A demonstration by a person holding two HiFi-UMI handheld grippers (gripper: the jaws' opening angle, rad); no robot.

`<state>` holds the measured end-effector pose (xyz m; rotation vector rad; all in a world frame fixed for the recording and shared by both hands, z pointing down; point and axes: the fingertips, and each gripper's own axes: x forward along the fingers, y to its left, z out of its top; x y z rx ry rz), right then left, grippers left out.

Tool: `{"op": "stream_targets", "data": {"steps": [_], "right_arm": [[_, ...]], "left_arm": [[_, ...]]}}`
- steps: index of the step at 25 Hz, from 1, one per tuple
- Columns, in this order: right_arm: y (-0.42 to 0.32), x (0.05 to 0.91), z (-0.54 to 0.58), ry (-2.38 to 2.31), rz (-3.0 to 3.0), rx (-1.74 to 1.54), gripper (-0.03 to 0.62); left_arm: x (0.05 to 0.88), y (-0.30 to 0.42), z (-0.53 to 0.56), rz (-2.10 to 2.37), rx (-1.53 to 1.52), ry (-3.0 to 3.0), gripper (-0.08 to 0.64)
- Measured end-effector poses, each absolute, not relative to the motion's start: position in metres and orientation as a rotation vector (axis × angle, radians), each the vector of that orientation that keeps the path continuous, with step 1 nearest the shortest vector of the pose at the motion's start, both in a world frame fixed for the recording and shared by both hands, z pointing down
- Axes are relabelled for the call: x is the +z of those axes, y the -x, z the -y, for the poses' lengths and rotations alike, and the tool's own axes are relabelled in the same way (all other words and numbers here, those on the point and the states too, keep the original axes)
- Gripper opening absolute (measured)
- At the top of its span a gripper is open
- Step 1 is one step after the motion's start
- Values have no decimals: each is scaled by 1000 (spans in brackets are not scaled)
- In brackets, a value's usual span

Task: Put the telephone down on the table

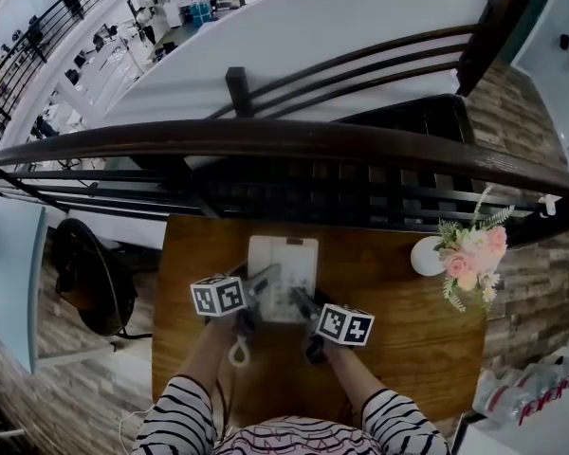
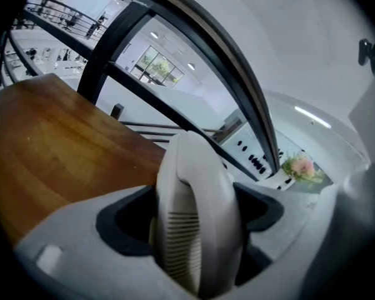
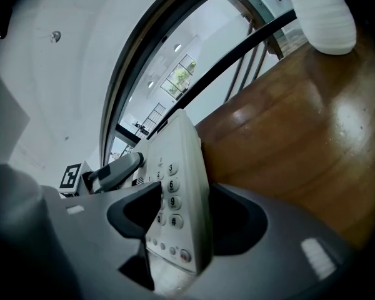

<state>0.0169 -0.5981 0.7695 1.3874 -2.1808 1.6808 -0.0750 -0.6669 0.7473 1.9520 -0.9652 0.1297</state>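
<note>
Over the counter (image 1: 417, 339), the telephone (image 1: 283, 254) is pinched by both: left hand-held gripper (image 1: 264, 282) on its handset (image 2: 197, 217), right hand-held gripper (image 1: 302, 301) on its keypad edge (image 3: 175, 211). Uneven release could tip it, spilling the handset.

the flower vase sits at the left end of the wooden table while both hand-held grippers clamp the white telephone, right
Not quite. The flower vase sits at the right end of the wooden table, not the left, as the head view shows. The rest stands: the left hand-held gripper and the right hand-held gripper both clamp the white telephone.
</note>
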Motion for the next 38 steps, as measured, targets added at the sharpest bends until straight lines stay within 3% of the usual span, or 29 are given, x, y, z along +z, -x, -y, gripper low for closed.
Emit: {"op": "stream_targets", "data": {"steps": [18, 32, 34, 38], "right_arm": [[-26, 759, 582, -1438, 2162, 1696, 242], [-19, 729, 509, -1481, 2214, 1601, 239], [-17, 722, 494, -1489, 2227, 1576, 230], [-10, 710, 463, -1513, 2246, 1535, 192]], "left_arm": [[720, 85, 653, 1013, 75, -2049, 399], [684, 111, 566, 1126, 59, -2136, 394], [677, 116, 549, 1143, 53, -2141, 377], [665, 129, 514, 1167, 37, -2156, 275]]}}
